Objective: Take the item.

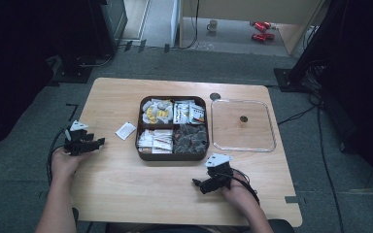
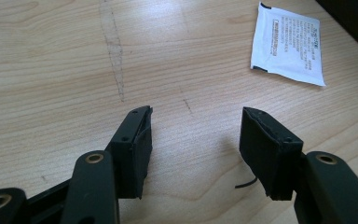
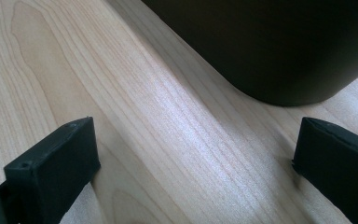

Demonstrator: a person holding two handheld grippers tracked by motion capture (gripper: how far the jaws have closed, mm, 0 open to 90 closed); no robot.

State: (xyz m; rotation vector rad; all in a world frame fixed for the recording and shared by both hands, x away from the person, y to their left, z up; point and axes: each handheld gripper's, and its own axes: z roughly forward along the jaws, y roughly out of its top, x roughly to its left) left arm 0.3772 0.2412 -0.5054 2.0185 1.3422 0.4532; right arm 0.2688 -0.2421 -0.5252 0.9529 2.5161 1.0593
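Seen from the high view, a dark box (image 1: 144, 151) with 4 compartments sits mid-table (image 1: 126, 194), packed with sachets and packets. Clear lid (image 1: 268, 127) lies flat just right of the box, apart from it. 1 white sachet (image 1: 125, 131) lies loose on the wood just left of the box. Left gripper (image 1: 97, 141) rests at the table's left edge, jaws pointing toward the sachet, near but not touching. Right gripper (image 1: 196, 183) sits below the box's front right corner, jaws pointing left.

Left gripper view: left gripper (image 2: 196, 135) jaws spread, nothing between them, bare wood below. Sachet (image 2: 289, 44) lies ahead and to the upper right, printed side up.

Right gripper view: right gripper (image 3: 193, 149) jaws spread wide, empty, low over the wood. Box (image 3: 279, 46) corner is close ahead, not touching either jaw.
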